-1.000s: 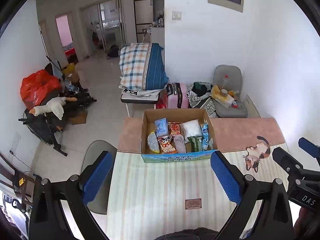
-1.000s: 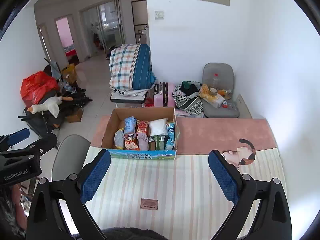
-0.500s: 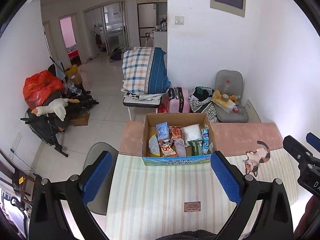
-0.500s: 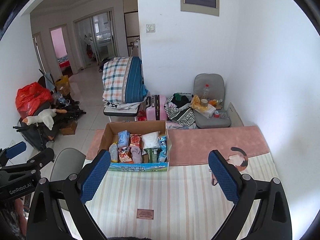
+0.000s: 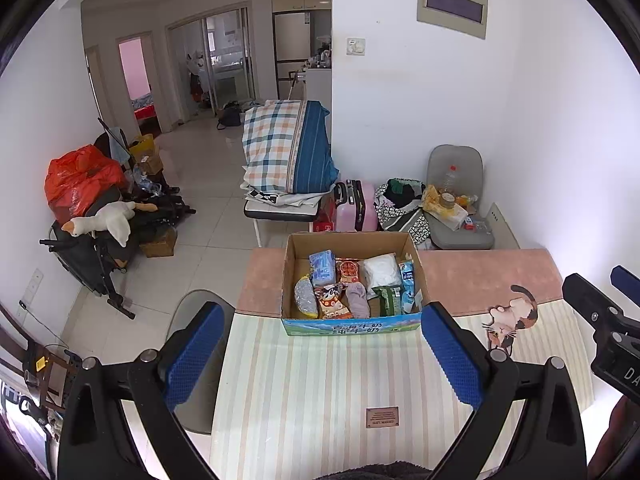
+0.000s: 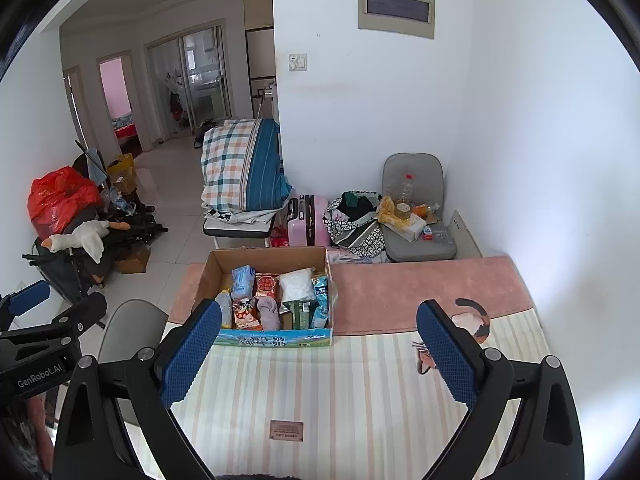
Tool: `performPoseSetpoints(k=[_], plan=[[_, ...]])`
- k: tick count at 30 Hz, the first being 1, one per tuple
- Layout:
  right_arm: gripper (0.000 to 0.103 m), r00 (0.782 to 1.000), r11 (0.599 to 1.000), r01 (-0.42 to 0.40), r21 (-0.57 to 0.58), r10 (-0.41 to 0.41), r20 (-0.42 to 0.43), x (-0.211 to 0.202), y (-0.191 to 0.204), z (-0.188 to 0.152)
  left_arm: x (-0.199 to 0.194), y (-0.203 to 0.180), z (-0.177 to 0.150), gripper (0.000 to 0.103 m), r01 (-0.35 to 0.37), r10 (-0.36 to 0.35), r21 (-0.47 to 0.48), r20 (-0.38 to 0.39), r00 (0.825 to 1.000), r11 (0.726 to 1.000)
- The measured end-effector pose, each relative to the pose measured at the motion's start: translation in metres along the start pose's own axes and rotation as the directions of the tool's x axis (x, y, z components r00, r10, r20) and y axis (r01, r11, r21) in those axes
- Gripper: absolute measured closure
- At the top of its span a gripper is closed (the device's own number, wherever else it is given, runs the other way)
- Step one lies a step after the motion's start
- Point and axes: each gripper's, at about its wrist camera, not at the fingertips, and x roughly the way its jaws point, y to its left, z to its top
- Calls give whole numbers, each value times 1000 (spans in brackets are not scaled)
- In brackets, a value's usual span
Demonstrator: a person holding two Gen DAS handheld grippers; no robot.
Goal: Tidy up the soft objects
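An open cardboard box [image 5: 352,326] stands on the striped table mat [image 5: 320,392], packed with several soft packets: a blue pack [image 5: 322,267], a white bag [image 5: 380,270], a mauve soft roll [image 5: 357,299] and snack bags. The same box [image 6: 276,338] shows in the right wrist view. My left gripper [image 5: 320,344] is open and empty, held above the mat in front of the box. My right gripper [image 6: 318,342] is open and empty, to the right of the left one, at about the same height.
A cat figure [image 5: 510,322] is printed on the mat at the right. A pink cloth [image 6: 420,288] covers the table's far part. A grey chair [image 5: 196,320] stands at the table's left. A wall runs along the right.
Both grippers have risen and drawn back a little from the box, so it looks smaller and farther. Both stay open and empty.
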Motion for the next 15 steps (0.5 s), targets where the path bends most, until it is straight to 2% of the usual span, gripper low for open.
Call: performPoseSetpoints(k=[15], plan=[[3, 1000, 1000, -14, 1, 14, 2, 2, 0, 1, -1, -7, 6, 2, 8, -8, -7, 6, 1000, 1000]])
